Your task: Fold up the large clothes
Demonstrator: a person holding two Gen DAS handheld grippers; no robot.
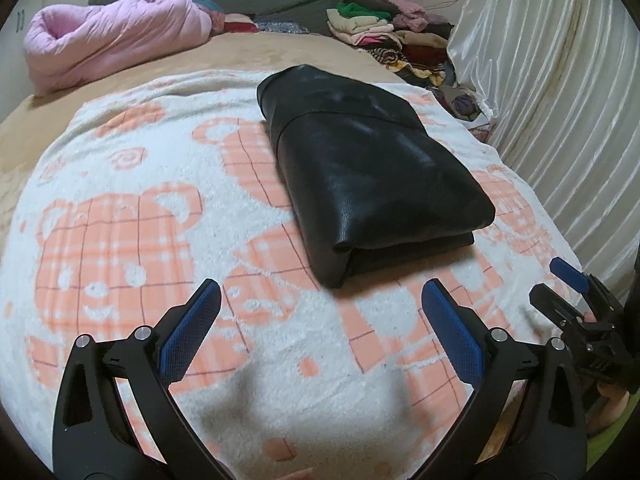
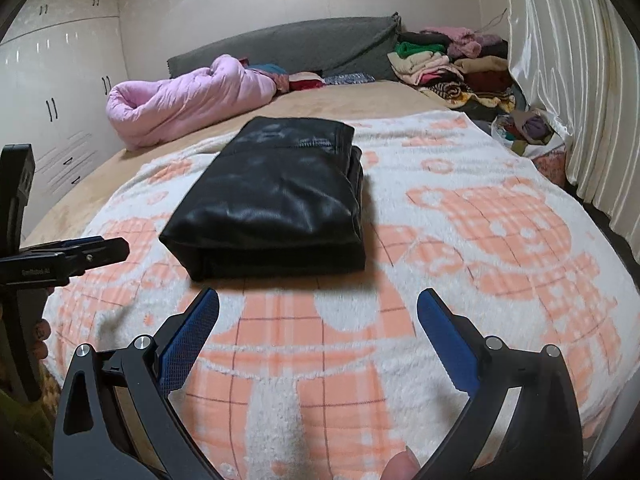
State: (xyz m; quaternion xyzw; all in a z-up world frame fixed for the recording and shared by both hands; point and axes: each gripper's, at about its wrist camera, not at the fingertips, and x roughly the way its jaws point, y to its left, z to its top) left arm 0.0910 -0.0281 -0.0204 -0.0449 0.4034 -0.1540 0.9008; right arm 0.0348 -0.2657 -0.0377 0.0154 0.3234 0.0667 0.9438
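The black leather garment (image 1: 368, 176) already sits folded into a tidy bundle on the bear-print blanket (image 1: 132, 240). Left hand-held gripper (image 1: 322, 304) and right hand-held gripper (image 2: 318, 308) both hang spread apart, holding nothing. I'd just press the top flat, no tugging.

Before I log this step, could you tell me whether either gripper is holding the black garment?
No, the folded garment lies alone on the blanket.
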